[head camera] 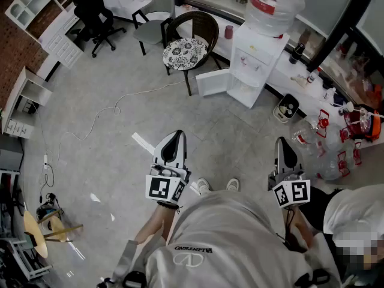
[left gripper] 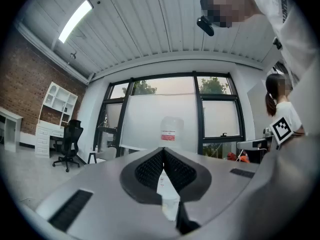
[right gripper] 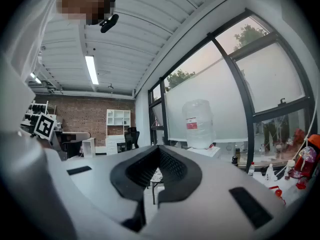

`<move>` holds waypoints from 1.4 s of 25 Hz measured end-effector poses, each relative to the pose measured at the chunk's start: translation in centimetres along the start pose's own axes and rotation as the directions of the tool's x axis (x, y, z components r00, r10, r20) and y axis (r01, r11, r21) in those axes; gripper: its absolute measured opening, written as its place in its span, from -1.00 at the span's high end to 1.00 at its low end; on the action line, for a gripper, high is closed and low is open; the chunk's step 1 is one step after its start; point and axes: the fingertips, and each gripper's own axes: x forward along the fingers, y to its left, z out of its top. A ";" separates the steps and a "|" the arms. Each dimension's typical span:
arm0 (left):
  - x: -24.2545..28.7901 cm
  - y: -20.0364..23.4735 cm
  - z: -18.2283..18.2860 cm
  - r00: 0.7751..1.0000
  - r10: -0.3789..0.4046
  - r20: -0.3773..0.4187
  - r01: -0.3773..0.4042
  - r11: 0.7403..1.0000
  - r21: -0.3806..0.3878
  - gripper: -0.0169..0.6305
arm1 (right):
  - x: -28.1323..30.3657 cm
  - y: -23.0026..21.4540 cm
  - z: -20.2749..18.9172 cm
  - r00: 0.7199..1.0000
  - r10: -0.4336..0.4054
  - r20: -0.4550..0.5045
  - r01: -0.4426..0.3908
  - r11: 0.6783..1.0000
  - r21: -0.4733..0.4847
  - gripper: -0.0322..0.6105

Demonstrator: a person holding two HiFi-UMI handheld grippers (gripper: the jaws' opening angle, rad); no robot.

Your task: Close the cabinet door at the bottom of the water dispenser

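The white water dispenser [head camera: 257,62] stands across the floor by the window counter, with a large bottle [head camera: 273,2] on top. Its bottom cabinet door [head camera: 213,81] hangs open, swung out to the left. Both grippers are held level near my body, well short of the dispenser. My left gripper [head camera: 178,134] is shut with nothing in it, and so is my right gripper [head camera: 282,140]. The left gripper view has the closed jaws [left gripper: 163,151] lined up under the bottle [left gripper: 172,131]. The right gripper view shows its closed tips [right gripper: 159,151] with the bottle [right gripper: 199,124] to their right.
A wicker chair with a patterned cushion [head camera: 185,53] stands just left of the open door. A small white appliance [head camera: 288,108] and empty water bottles [head camera: 318,143] sit at the right. Another person [head camera: 357,218] is at my right. A cable [head camera: 108,116] and a white strip [head camera: 143,143] lie on the floor.
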 end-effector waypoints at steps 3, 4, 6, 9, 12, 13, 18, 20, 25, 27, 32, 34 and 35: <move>0.0 0.0 -0.1 1.000 -0.006 0.000 0.006 1.000 0.002 0.92 | -0.1 0.2 0.0 1.000 0.003 -0.001 -0.003 1.000 -0.014 0.86; -0.1 0.0 -0.1 1.000 -0.006 0.000 0.006 1.000 0.001 0.92 | -0.1 0.3 0.0 1.000 0.004 -0.001 -0.004 1.000 -0.015 0.86; -0.2 0.0 -0.1 1.000 -0.008 -0.001 0.008 1.000 0.001 0.92 | -0.1 0.4 0.0 1.000 0.007 -0.001 -0.007 1.000 -0.011 0.85; -0.2 0.1 -0.1 1.000 -0.012 -0.003 0.012 1.000 -0.001 0.92 | 0.0 0.5 0.1 1.000 0.009 0.003 -0.009 1.000 0.000 0.85; -0.4 0.3 -0.3 1.000 -0.013 -0.006 0.013 1.000 -0.004 0.92 | -0.1 0.7 0.1 1.000 0.003 0.004 -0.003 1.000 0.000 0.85; -0.6 0.5 -0.3 1.000 -0.013 -0.005 0.013 1.000 -0.005 0.92 | -0.1 1.0 0.0 1.000 0.001 0.004 -0.001 1.000 -0.001 0.85; -1.9 1.8 -0.4 1.000 -0.012 -0.004 0.012 1.000 -0.014 0.92 | 0.1 2.7 -0.3 1.000 -0.002 -0.002 0.002 1.000 -0.006 0.85; -2.6 2.6 -0.5 1.000 -0.007 -0.009 0.007 1.000 -0.020 0.92 | 0.3 3.5 -0.5 1.000 -0.003 -0.007 0.003 1.000 -0.006 0.85; -4.4 5.0 -1.3 1.000 -0.006 -0.023 0.006 1.000 -0.023 0.92 | 0.9 6.1 -1.1 1.000 0.001 -0.004 -0.001 1.000 -0.011 0.85; -5.0 5.9 -1.8 0.999 -0.010 -0.033 0.009 1.000 -0.027 0.92 | 1.3 7.2 -1.5 1.000 0.005 -0.006 -0.005 1.000 -0.008 0.85; -6.4 8.2 -2.6 0.999 0.001 -0.047 -0.003 0.999 -0.051 0.92 | 2.3 10.2 -2.6 1.000 0.020 -0.018 -0.019 0.999 0.027 0.85; -6.7 8.9 -2.5 0.999 0.006 -0.044 -0.009 0.998 -0.055 0.92 | 2.7 11.3 -2.4 0.999 0.039 -0.021 -0.038 0.999 0.010 0.85; -6.7 9.0 -2.4 0.999 0.008 -0.041 -0.010 0.998 -0.056 0.92 | 2.9 11.6 -2.3 0.999 0.045 -0.020 -0.045 0.999 0.000 0.85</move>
